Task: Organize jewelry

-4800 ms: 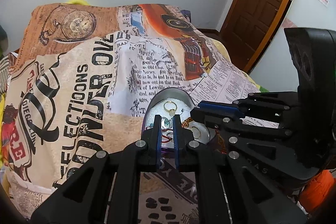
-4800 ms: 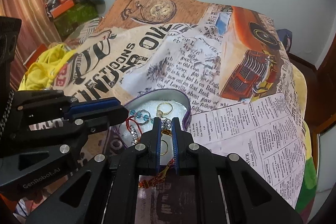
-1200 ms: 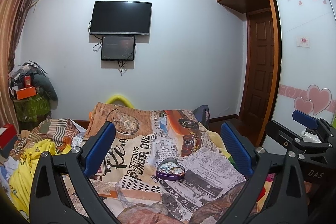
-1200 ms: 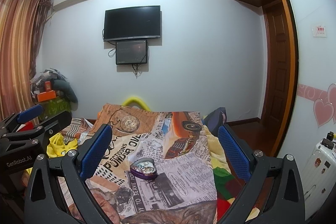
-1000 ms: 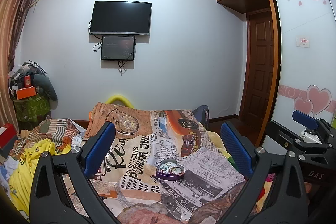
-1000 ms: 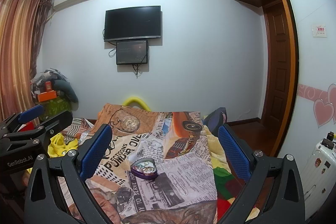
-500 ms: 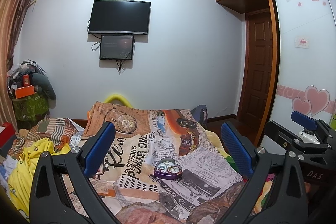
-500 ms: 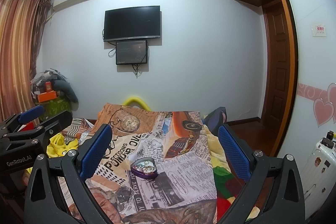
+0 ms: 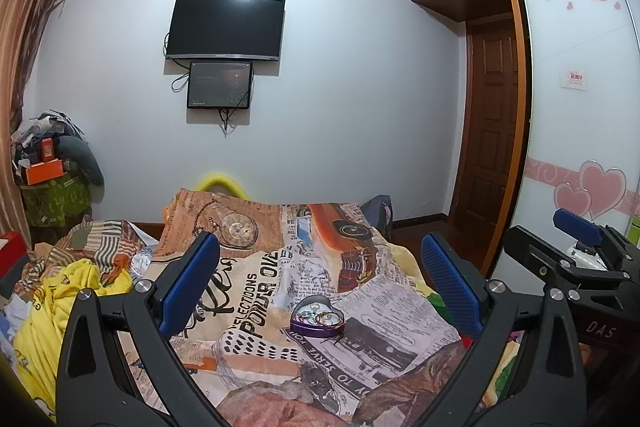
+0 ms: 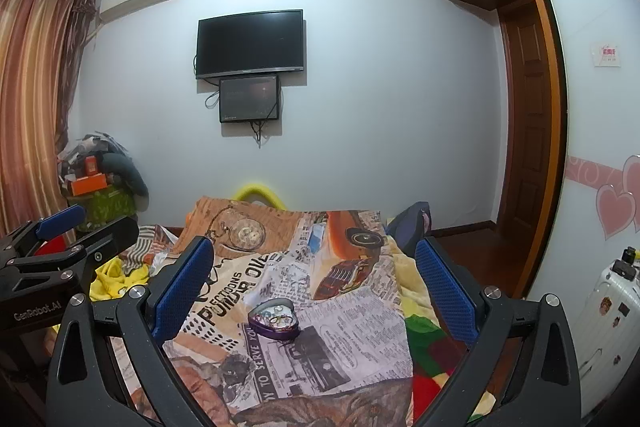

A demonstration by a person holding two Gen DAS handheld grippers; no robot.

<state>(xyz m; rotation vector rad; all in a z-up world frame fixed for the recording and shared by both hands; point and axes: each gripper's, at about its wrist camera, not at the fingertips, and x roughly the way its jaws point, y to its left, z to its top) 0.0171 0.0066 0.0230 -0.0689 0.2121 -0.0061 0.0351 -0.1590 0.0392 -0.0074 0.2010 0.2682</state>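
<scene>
A purple heart-shaped jewelry tin [image 9: 318, 317] sits on the newspaper-print bedspread [image 9: 260, 279], with rings and bracelets inside it. It also shows in the right wrist view [image 10: 275, 319]. My left gripper [image 9: 320, 283] is wide open and empty, held well back and above the tin. My right gripper [image 10: 308, 281] is wide open and empty too, equally far back. The right gripper shows at the right edge of the left wrist view [image 9: 580, 267]. The left gripper shows at the left edge of the right wrist view [image 10: 60, 251].
A yellow cloth [image 9: 60, 299] and striped clothes lie at the bed's left. A pile of boxes and bags [image 9: 52, 183] stands in the left corner. A TV [image 9: 226, 27] hangs on the far wall. A brown door [image 9: 488, 131] and a white suitcase [image 10: 608, 331] are at the right.
4.8 s ago both grippers were shut, low over the tin. They have since opened wide and pulled far back and up. Over the last second they only drift slightly.
</scene>
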